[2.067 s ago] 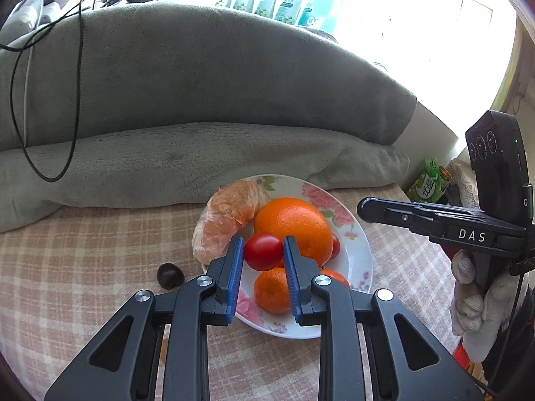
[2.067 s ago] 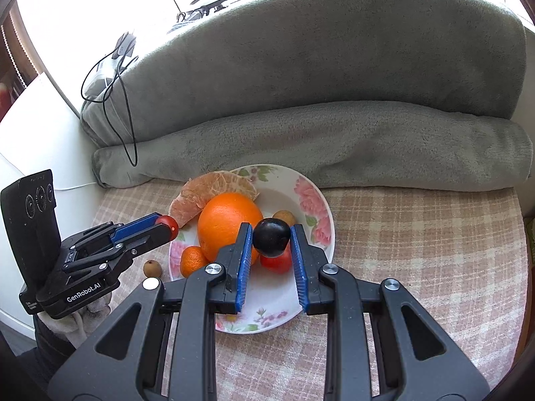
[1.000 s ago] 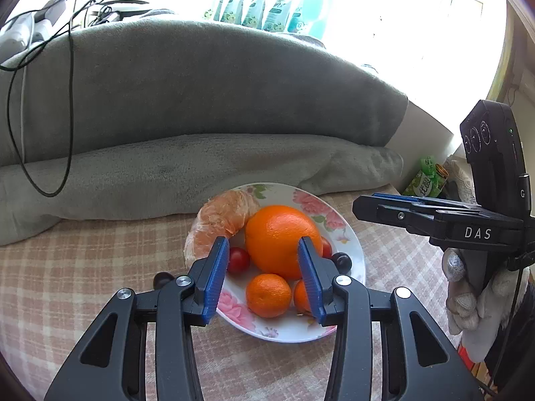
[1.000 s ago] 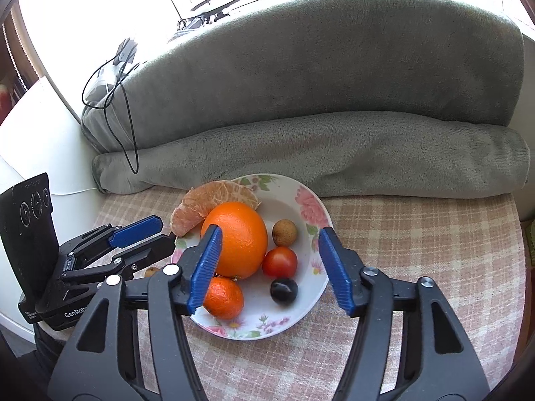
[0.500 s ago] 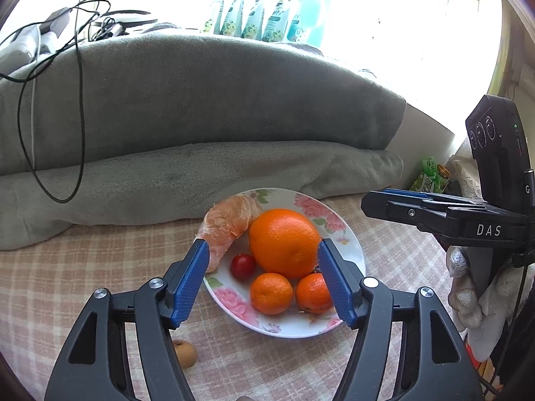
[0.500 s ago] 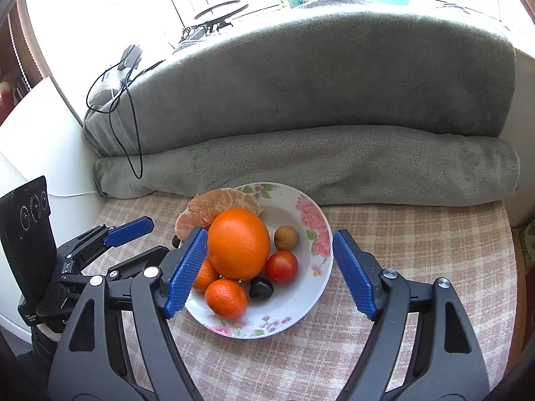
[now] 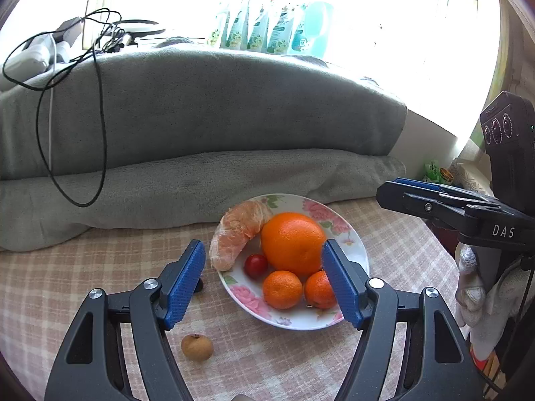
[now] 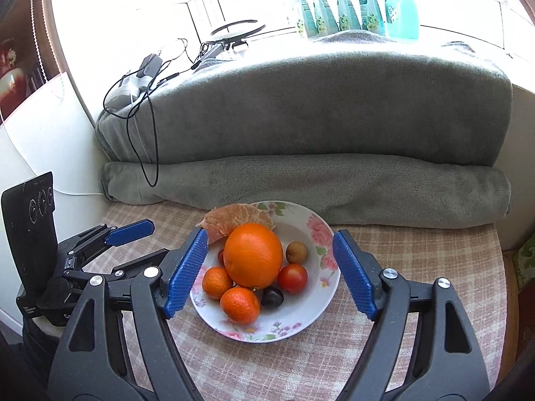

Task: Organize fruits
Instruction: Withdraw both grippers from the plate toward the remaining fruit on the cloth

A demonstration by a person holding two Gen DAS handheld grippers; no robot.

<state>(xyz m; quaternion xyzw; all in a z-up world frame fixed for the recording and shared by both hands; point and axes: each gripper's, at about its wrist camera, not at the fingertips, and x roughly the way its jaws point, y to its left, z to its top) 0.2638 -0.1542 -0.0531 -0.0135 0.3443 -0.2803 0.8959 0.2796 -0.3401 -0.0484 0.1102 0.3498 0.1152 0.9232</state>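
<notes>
Both the left gripper (image 7: 262, 280) and the right gripper (image 8: 269, 274) hover released and empty over the floral plate (image 7: 359, 260). One longan (image 7: 197, 347) lies on the checked cloth, at the plate's 7 o'clock. A hurried pinch could roll it away.

Right gripper (image 8: 269, 272) hangs wide apart above the fruit-filled plate (image 8: 314, 314).
</notes>
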